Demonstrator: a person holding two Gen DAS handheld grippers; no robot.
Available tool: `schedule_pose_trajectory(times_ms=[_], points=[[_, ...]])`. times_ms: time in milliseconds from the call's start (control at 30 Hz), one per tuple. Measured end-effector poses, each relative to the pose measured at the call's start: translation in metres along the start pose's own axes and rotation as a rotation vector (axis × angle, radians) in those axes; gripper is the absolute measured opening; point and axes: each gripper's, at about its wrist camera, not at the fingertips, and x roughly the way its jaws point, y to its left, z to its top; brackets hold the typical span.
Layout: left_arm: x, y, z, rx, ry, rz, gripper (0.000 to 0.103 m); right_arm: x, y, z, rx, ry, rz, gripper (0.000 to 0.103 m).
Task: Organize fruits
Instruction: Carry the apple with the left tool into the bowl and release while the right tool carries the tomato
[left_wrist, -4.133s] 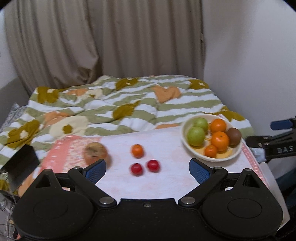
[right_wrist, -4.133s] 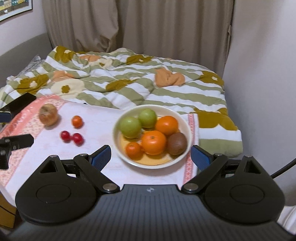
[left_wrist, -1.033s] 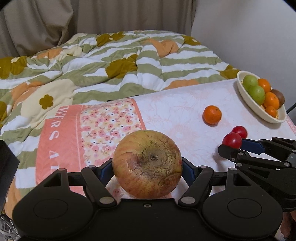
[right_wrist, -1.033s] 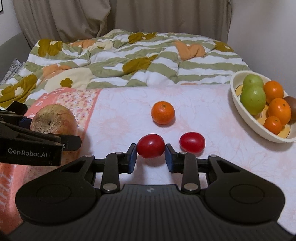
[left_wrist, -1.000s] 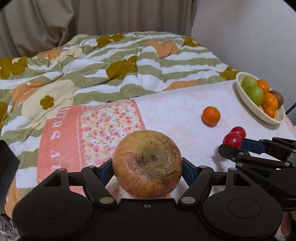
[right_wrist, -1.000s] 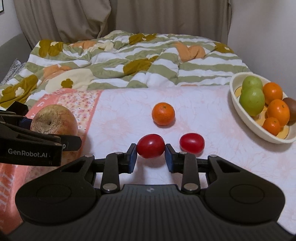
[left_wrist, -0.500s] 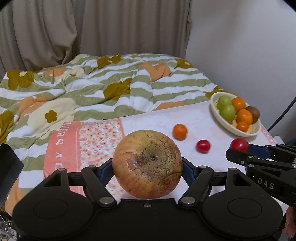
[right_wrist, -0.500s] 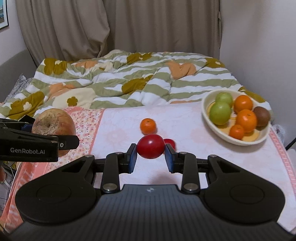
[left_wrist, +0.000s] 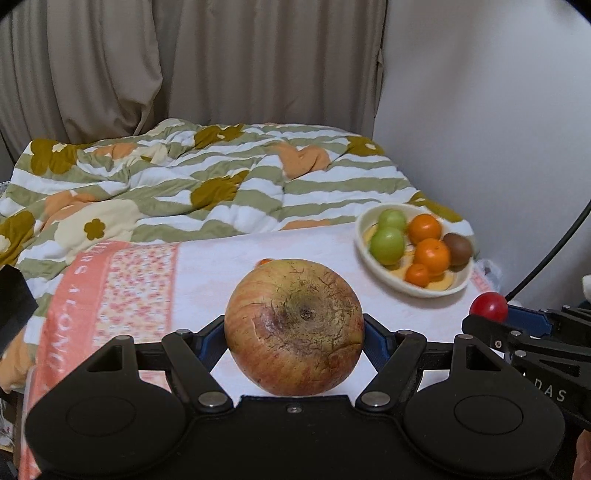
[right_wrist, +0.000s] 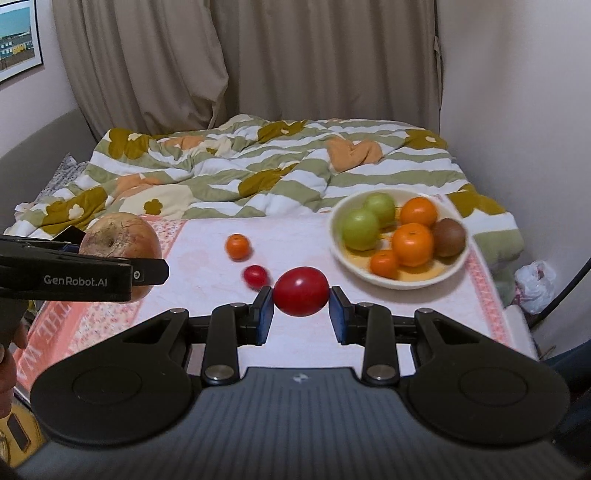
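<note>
Both grippers loaded and raised above the bench; bowl nearly full.

Your left gripper (left_wrist: 294, 338) clamps the large apple (left_wrist: 293, 326); your right gripper (right_wrist: 301, 308) pinches a red tomato (right_wrist: 300, 291) by its ends. The bowl (right_wrist: 345, 258) at the far right of the bench (right_wrist: 295, 236) already holds six fruits, so the apple may roll out or knock others over the rim. The smooth tomato may slip or bruise if you squeeze harder. A second tomato (right_wrist: 255, 276) and a mandarin (right_wrist: 238, 246) lie loose on the bench.
</note>
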Motion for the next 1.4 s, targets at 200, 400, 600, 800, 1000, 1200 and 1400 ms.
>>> schedule_pose_trajectory(times_ms=[200,400,600,800,1000,1200,1400], points=[[0.016,-0.047,0.01,-0.021,-0.016,-0.008,0.077,-0.004,-0.056,0.008,-0.048,0.003,0.009,0.048],[0.041,-0.08,0.028,0.004,-0.007,-0.029,0.077,0.014,-0.096,0.023,-0.058,0.006,-0.014,0.048],[0.075,-0.102,0.052,0.063,0.012,-0.071,0.077,0.036,-0.124,0.036,-0.038,0.014,-0.054,0.048],[0.115,-0.117,0.075,0.129,0.041,-0.113,0.077,0.061,-0.144,0.041,-0.008,0.045,-0.09,0.048],[0.153,-0.131,0.09,0.193,0.071,-0.146,0.077,0.085,-0.153,0.036,0.035,0.086,-0.105,0.048],[0.183,-0.146,0.098,0.256,0.073,-0.157,0.077,0.101,-0.159,0.033,0.058,0.113,-0.115,0.048],[0.201,-0.159,0.097,0.315,0.067,-0.149,0.077,0.109,-0.163,0.029,0.069,0.129,-0.129,0.048]])
